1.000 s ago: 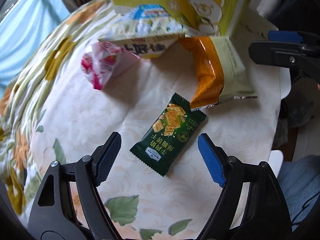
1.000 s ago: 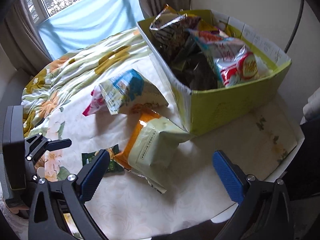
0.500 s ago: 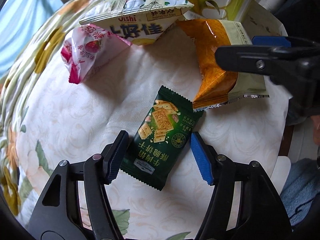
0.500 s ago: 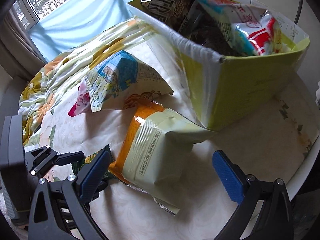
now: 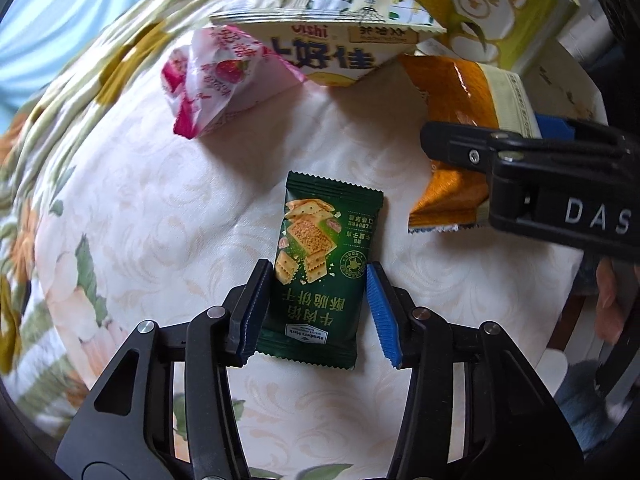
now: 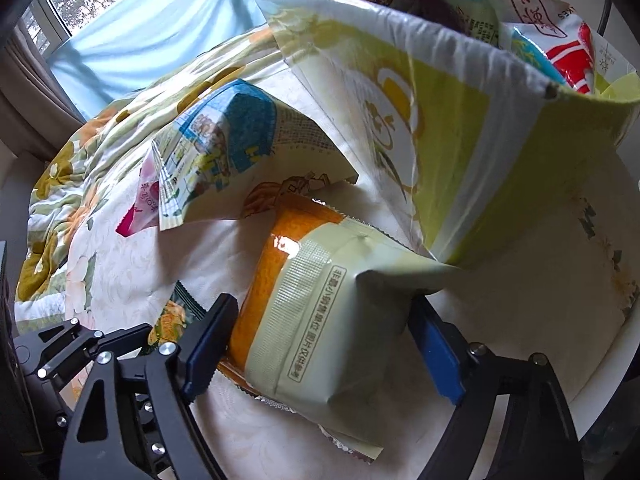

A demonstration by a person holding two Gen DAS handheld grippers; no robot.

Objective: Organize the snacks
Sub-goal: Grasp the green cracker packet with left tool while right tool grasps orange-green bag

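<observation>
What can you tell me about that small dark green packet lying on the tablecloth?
The green packet is a small glossy foil wrapper with zigzag sealed ends, printed with crackers and pale lettering. It lies flat and unopened on the cream flowered tablecloth, apart from the orange bag. The left hand-held gripper has just closed its blue pads against the packet's two long sides.

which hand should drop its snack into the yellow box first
Right, probably. The right gripper already straddles the orange-green bag, which lies against the yellow box; the left gripper, shut on the green cracker packet, sits farther away.
</observation>
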